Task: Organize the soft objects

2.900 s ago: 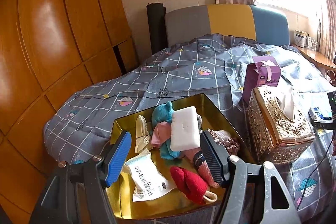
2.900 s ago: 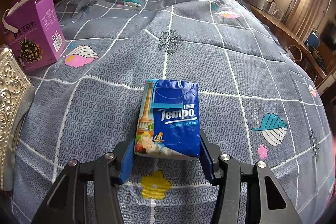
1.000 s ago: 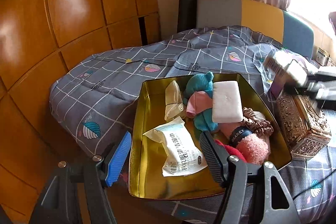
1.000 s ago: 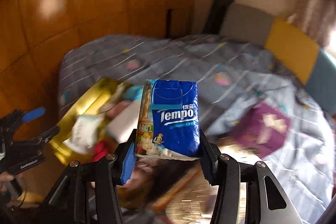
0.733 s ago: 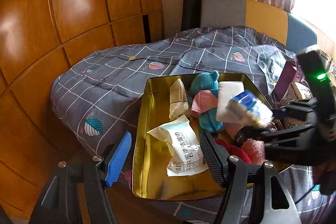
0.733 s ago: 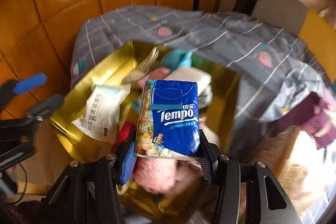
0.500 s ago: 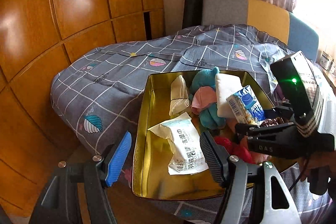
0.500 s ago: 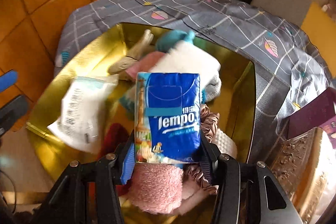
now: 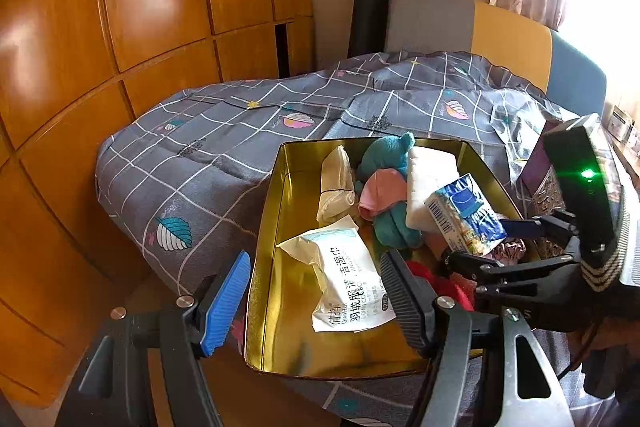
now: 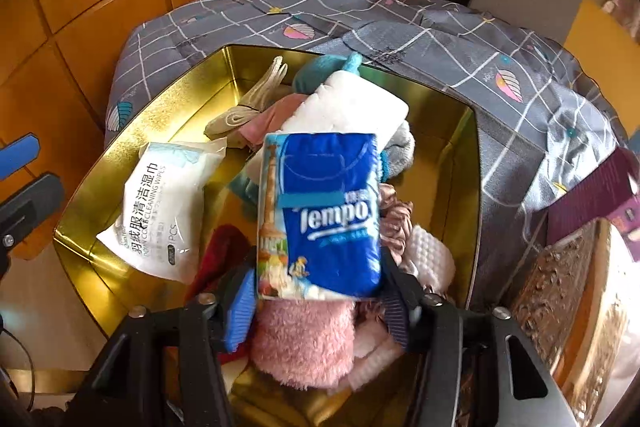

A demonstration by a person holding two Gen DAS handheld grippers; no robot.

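Note:
A gold tin box (image 9: 276,211) (image 10: 460,163) sits on the bed and holds several soft things: a white wet-wipes pack (image 9: 348,283) (image 10: 160,211), a white pad (image 9: 430,179) (image 10: 352,107), teal and pink cloths (image 9: 384,183), a pink fuzzy cloth (image 10: 304,339). My right gripper (image 10: 316,303) (image 9: 476,239) is over the box's right part, its jaws spread with the blue Tempo tissue pack (image 10: 324,215) (image 9: 464,215) lying between them, tilted. My left gripper (image 9: 316,291) is open and empty at the box's near left corner.
A grey checked quilt (image 9: 224,147) covers the bed. An ornate gold tissue box (image 10: 576,307) and a purple carton (image 10: 600,195) stand right of the tin. Wooden wall panels (image 9: 120,27) run along the left. The headboard (image 9: 480,35) is at the back.
My right gripper carried the Tempo pack from the bed over into the gold box, then its jaws spread and the pack tilted loose. My left gripper stayed open near the box.

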